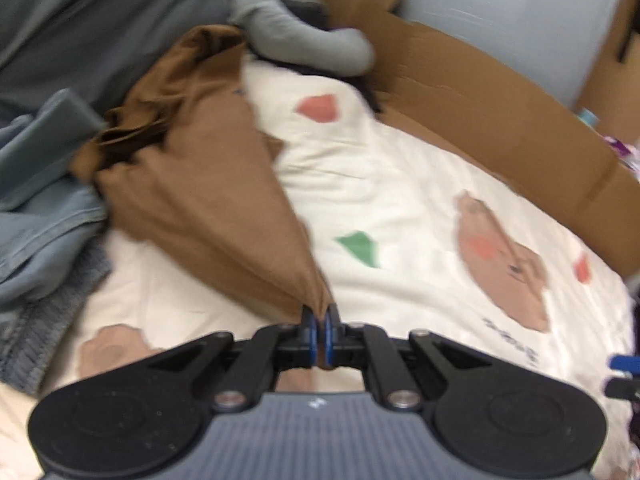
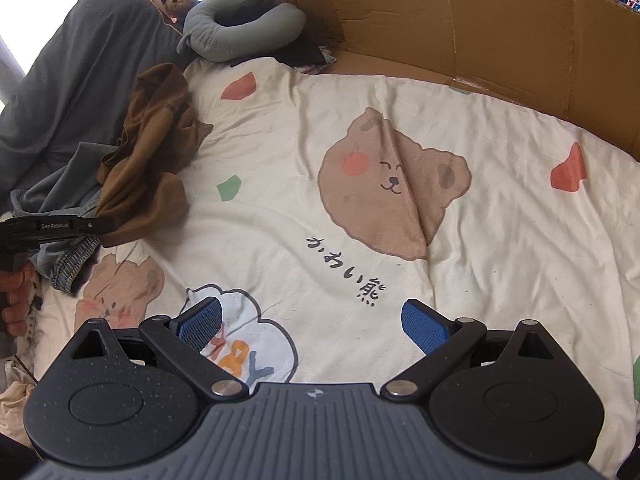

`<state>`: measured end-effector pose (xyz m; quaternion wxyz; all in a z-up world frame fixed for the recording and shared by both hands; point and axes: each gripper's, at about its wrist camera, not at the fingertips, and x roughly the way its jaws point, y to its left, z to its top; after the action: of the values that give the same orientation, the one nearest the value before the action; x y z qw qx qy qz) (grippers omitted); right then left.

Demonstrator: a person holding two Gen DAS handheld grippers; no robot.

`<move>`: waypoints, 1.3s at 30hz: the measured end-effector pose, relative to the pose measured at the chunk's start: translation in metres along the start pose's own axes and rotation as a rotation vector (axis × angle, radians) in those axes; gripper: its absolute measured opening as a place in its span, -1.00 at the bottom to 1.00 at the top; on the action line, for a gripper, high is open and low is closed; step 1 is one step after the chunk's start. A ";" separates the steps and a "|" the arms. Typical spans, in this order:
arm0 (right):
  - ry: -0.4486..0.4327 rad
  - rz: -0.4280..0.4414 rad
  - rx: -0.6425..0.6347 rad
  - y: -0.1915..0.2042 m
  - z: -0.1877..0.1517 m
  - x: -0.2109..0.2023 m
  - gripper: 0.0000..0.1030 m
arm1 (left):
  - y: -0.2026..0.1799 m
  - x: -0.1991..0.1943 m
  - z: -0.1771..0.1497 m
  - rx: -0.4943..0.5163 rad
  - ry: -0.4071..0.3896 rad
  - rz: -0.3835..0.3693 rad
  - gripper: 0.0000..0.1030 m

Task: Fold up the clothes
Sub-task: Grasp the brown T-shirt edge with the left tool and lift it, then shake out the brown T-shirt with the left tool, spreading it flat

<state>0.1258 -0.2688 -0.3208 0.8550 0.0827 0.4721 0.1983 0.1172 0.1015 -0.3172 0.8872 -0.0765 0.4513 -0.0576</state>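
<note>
Folding not begun: on the bear-print bedspread (image 2: 460,240), one brown garment (image 1: 208,184) lies unfolded beside one heap of blue-grey clothes (image 1: 36,208), its corner pinched in the closed left gripper (image 1: 320,334), while the right gripper (image 2: 312,326) hovers wide open, empty.

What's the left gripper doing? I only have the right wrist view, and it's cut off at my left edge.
Observer: The left gripper is shut on a corner of the brown garment.
Operator: Is the cloth slack?
Observer: No, it runs taut from the pinch up to the bunched part by the blue jeans.
Operator: Is my right gripper in that view?
Observer: Only a blue and black bit at the right edge; in your view the right gripper is open over the bear sheet.
</note>
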 end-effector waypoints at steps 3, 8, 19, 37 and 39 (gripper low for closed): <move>0.000 0.011 0.006 0.000 0.000 -0.001 0.94 | -0.018 0.002 -0.001 0.016 0.022 -0.081 -0.93; 0.007 0.029 0.021 -0.001 -0.001 0.000 0.94 | -0.055 0.010 -0.003 0.068 0.051 -0.219 -0.93; 0.019 0.041 0.044 -0.009 -0.002 0.002 0.93 | -0.116 0.020 -0.003 0.154 0.091 -0.457 -0.93; 0.056 0.047 0.030 -0.011 -0.011 0.020 0.92 | -0.076 0.019 0.002 0.202 0.098 -0.266 0.12; 0.064 0.050 0.026 -0.010 -0.012 0.026 0.92 | -0.061 0.023 0.003 0.206 0.082 -0.174 0.14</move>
<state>0.1302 -0.2673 -0.3505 0.8332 0.0991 0.4993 0.2158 0.1311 0.0378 -0.3220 0.8628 -0.0213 0.4705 -0.1836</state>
